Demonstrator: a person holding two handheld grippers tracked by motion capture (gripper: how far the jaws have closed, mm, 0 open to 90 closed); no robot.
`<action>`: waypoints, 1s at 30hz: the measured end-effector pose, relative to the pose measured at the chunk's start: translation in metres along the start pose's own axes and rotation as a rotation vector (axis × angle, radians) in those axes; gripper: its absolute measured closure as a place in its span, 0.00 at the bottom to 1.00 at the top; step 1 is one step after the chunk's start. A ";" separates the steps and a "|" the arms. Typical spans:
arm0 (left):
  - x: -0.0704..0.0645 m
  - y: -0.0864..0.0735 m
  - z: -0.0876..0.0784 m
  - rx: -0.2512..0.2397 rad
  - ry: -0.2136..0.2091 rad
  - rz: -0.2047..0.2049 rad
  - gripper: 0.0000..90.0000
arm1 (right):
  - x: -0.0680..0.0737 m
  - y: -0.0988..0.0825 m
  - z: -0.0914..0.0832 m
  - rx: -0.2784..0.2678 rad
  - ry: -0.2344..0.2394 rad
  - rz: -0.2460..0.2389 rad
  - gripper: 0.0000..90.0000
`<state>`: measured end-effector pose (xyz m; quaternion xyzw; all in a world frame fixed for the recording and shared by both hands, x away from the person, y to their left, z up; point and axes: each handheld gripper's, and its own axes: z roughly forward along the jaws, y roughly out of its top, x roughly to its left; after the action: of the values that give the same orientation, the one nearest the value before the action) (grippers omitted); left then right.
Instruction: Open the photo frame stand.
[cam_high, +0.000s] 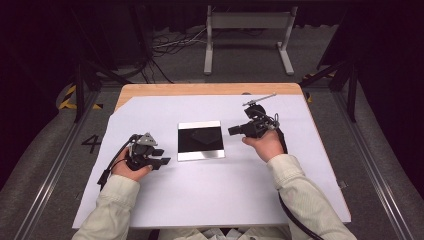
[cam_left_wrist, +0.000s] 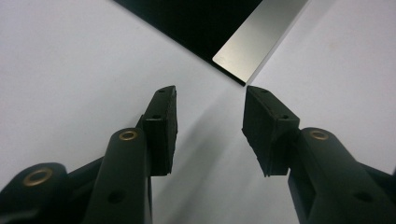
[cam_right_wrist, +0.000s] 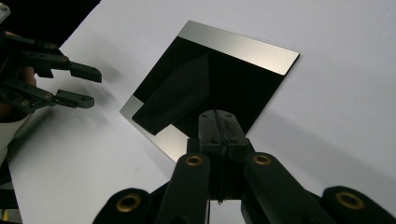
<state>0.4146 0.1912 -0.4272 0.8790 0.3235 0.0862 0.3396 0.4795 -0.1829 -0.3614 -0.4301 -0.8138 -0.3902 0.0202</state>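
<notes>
High view: flat square mirror plate (cam_high: 200, 140), glossy black with silvery bands along its far and near edges, lying flat mid-desk on the white sheet (cam_high: 210, 195). Flanked by the left tool (cam_high: 159, 161) just off its near-left corner and the right tool (cam_high: 233, 131) just beside its right edge, neither touching; probably staged for a lift from two sides, since a plate this thin offers only edges to catch. Plenty of bare sheet all around.

Left tool view: jaws spread, nothing between, aimed at the plate's corner (cam_left_wrist: 243, 46) a little ahead; clear run toward it.

Right tool view: jaws pressed together, empty, tips hovering at the plate's near edge (cam_right_wrist: 168, 135); a dark reflection on the glossy face. Left tool (cam_right_wrist: 86, 86) spread beyond the plate's far-left side.
</notes>
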 end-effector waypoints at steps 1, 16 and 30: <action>0.000 0.000 0.000 0.001 -0.001 -0.003 0.62 | -0.005 0.001 0.000 -0.002 0.011 0.028 1.00; 0.001 -0.001 0.002 0.010 0.002 -0.007 0.61 | -0.007 0.010 0.003 0.021 0.112 0.103 0.87; 0.001 -0.001 0.004 0.019 -0.001 -0.008 0.60 | -0.002 0.021 0.021 0.090 0.163 0.230 0.60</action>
<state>0.4164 0.1905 -0.4306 0.8811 0.3275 0.0814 0.3315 0.5025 -0.1642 -0.3634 -0.4860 -0.7715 -0.3822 0.1500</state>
